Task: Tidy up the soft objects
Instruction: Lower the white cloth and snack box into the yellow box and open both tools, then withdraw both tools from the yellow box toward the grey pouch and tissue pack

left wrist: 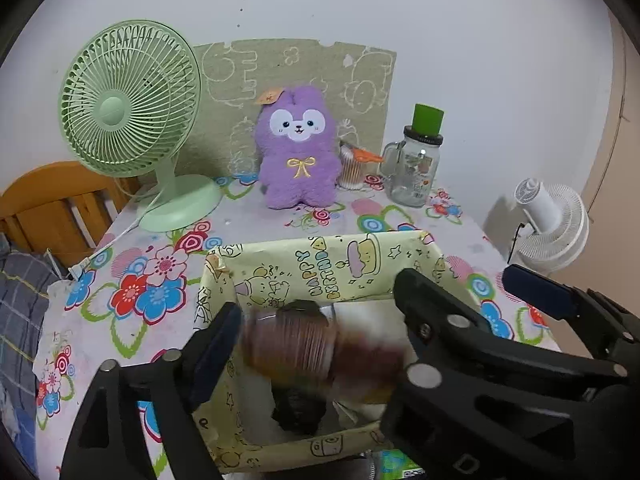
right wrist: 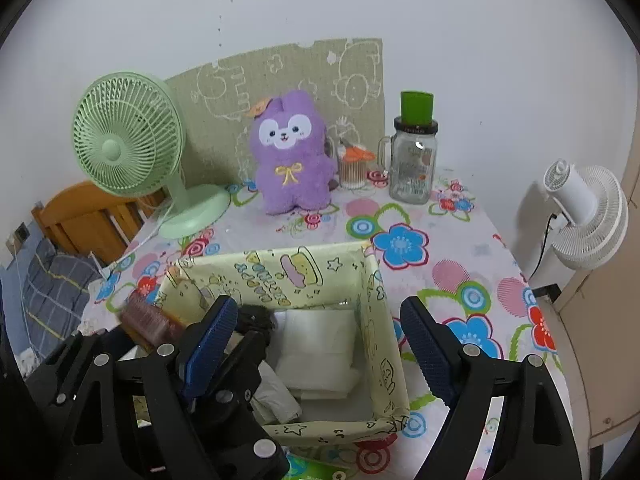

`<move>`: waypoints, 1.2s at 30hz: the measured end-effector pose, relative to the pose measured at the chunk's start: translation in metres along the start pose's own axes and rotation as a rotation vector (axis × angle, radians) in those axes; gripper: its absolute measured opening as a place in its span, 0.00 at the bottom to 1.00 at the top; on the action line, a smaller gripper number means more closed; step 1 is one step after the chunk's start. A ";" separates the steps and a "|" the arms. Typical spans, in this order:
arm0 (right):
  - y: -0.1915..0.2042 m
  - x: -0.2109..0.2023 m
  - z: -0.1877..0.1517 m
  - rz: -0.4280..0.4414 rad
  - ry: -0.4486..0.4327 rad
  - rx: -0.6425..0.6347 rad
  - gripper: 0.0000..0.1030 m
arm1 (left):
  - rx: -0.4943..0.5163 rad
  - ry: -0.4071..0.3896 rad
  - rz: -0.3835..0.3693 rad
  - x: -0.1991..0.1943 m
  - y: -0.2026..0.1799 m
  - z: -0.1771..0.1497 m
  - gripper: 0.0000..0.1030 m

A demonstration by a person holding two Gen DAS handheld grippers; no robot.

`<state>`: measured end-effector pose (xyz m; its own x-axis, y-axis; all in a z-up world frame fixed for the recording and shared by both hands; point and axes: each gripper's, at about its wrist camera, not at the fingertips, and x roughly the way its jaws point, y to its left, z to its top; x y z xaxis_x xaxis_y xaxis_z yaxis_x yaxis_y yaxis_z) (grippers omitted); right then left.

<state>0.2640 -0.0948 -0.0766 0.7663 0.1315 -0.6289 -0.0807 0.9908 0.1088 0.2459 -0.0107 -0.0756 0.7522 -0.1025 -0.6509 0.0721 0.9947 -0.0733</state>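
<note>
A yellow "Happy Birthday" paper box [left wrist: 320, 260] [right wrist: 372, 320] stands open on the flowered table. A brown, striped soft object [left wrist: 292, 344] [right wrist: 148, 320] shows motion-blurred over the box's left part, between the wide-apart fingers of my left gripper [left wrist: 370, 292]; neither pad presses on it. My right gripper [right wrist: 316, 308] hangs open above the box with nothing between its pads, its left finger crossing inside the left gripper's span. White folded packs [right wrist: 320, 344] and a black item [left wrist: 296, 408] lie in the box. A purple plush bunny [left wrist: 296, 148] [right wrist: 292, 156] sits upright at the back.
At the back stand a green desk fan [left wrist: 128, 120], a cotton swab cup [right wrist: 352, 168] and a glass jar with a green lid [left wrist: 416, 168], before a green board. A white fan [right wrist: 588, 216] is off the table's right edge, a wooden chair [left wrist: 60, 204] off its left.
</note>
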 end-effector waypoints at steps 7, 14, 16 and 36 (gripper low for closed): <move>-0.001 0.003 -0.004 -0.019 0.013 0.000 0.83 | 0.011 0.014 0.003 0.004 -0.001 -0.002 0.97; -0.003 -0.003 -0.006 -0.019 0.008 0.000 0.83 | 0.027 0.009 0.006 -0.003 -0.005 -0.002 0.98; -0.004 -0.007 -0.006 -0.019 0.004 0.004 0.83 | 0.036 0.000 0.008 -0.008 -0.007 -0.002 0.98; -0.003 -0.059 -0.016 -0.024 -0.044 0.000 0.83 | 0.058 -0.050 0.026 -0.056 -0.019 -0.011 0.99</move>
<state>0.2090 -0.1045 -0.0522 0.7956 0.1057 -0.5966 -0.0614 0.9937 0.0942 0.1954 -0.0235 -0.0461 0.7863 -0.0777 -0.6130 0.0892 0.9959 -0.0118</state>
